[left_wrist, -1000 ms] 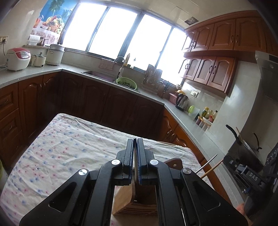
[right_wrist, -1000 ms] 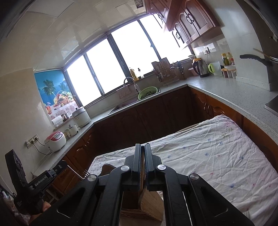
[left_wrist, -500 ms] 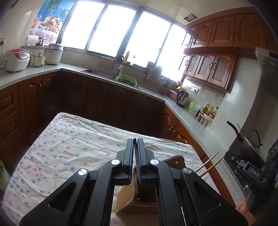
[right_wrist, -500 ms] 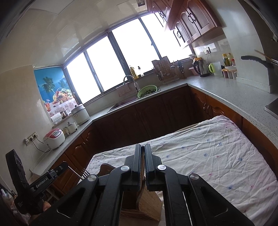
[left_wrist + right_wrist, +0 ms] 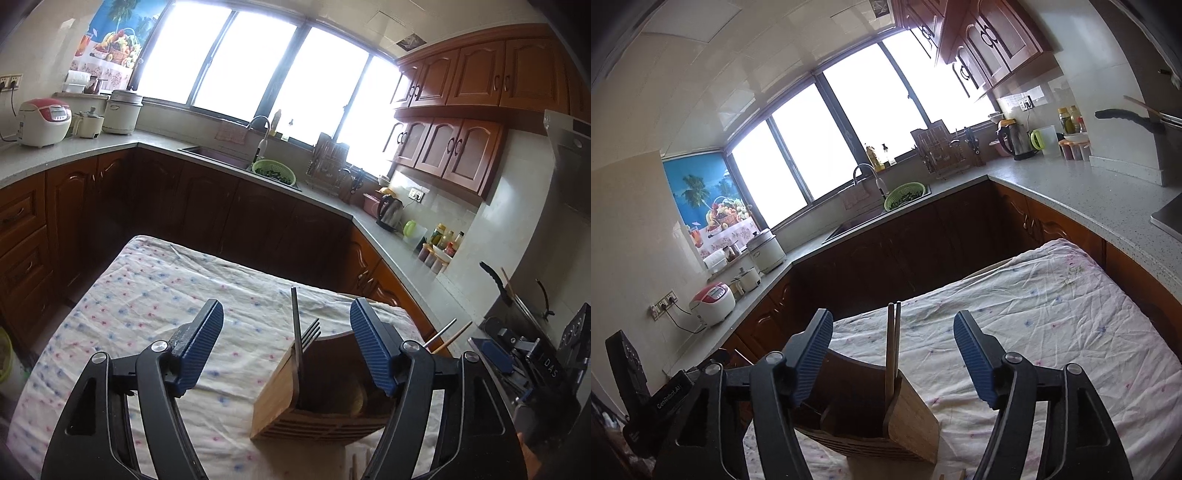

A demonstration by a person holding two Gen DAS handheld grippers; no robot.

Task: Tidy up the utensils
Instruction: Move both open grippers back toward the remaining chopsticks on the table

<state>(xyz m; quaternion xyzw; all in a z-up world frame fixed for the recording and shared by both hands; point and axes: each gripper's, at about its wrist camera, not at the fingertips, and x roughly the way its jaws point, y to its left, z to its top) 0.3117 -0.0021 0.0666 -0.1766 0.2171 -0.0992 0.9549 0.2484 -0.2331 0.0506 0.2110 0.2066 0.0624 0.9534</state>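
A wooden utensil holder (image 5: pixel 317 402) (image 5: pixel 908 424) stands on the floral-clothed table (image 5: pixel 147 302). A metal fork (image 5: pixel 308 336) and a straight metal handle (image 5: pixel 294 314) stand upright in its left end. A pair of wooden chopsticks (image 5: pixel 893 339) stands in its right end. My left gripper (image 5: pixel 287 332) is above the holder with its jaws opening; the fork and handle rise between them untouched. My right gripper (image 5: pixel 893 343) also has its jaws opening, and the chopsticks stand free between them. The right gripper's body (image 5: pixel 517 354) shows at the left view's right edge.
Dark wooden cabinets and a grey counter (image 5: pixel 1071 199) wrap around the table. A sink with a green colander (image 5: pixel 273 171), a kettle (image 5: pixel 389 210) and rice cookers (image 5: pixel 44 122) sit on it. The cloth (image 5: pixel 1052 306) stretches beyond the holder.
Both grippers were shut half a second ago and now stand wide apart. The fork, the metal handle and the chopsticks now stand free in the holder.
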